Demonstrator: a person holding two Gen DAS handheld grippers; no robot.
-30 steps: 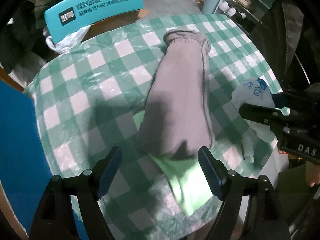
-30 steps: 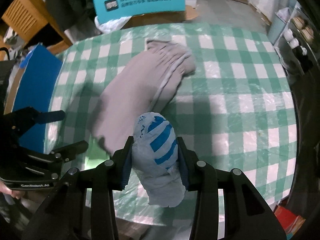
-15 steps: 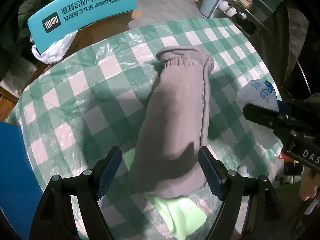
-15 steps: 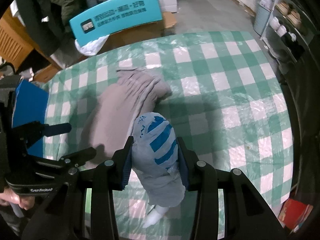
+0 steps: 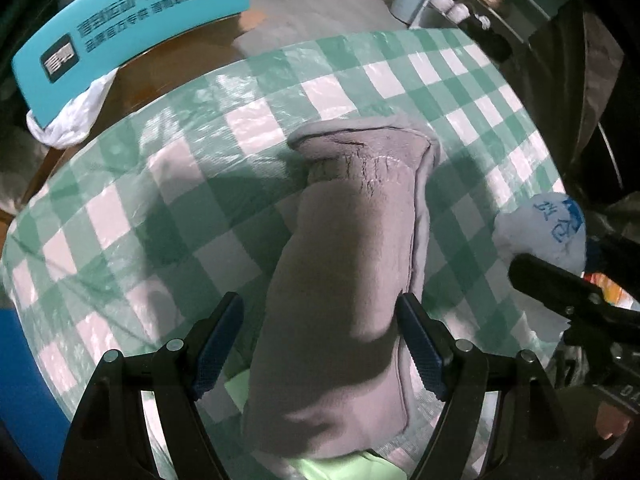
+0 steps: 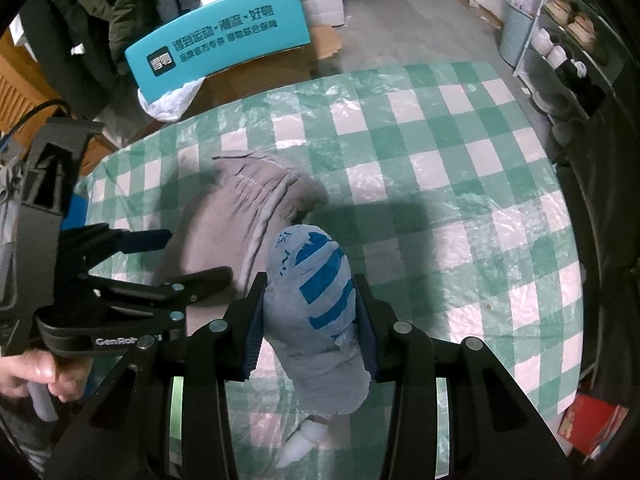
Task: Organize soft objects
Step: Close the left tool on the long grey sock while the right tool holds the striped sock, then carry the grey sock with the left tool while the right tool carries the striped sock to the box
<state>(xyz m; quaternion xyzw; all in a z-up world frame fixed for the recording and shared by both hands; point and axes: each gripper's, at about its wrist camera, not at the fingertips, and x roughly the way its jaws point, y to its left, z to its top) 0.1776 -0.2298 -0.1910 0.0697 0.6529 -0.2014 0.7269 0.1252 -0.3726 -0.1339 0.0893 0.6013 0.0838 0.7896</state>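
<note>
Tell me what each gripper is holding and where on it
Right gripper clamps the blue-and-white bundle around its middle. Left gripper holds nothing, open astride the grey garment.

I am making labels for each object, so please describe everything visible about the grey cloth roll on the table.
The grey cloth roll looks like soft fleece, rolled lengthwise, with a stitched hem at its far end. It lies flat on the green checked tablecloth, its near end over a light green cloth. The open left claw straddles it without pressing.

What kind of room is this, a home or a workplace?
Probably a home's storage or entry room, though I cannot be sure: a shoe rack along the wall, coats hanging at the back, and a table with a green checked plastic cover.
</note>
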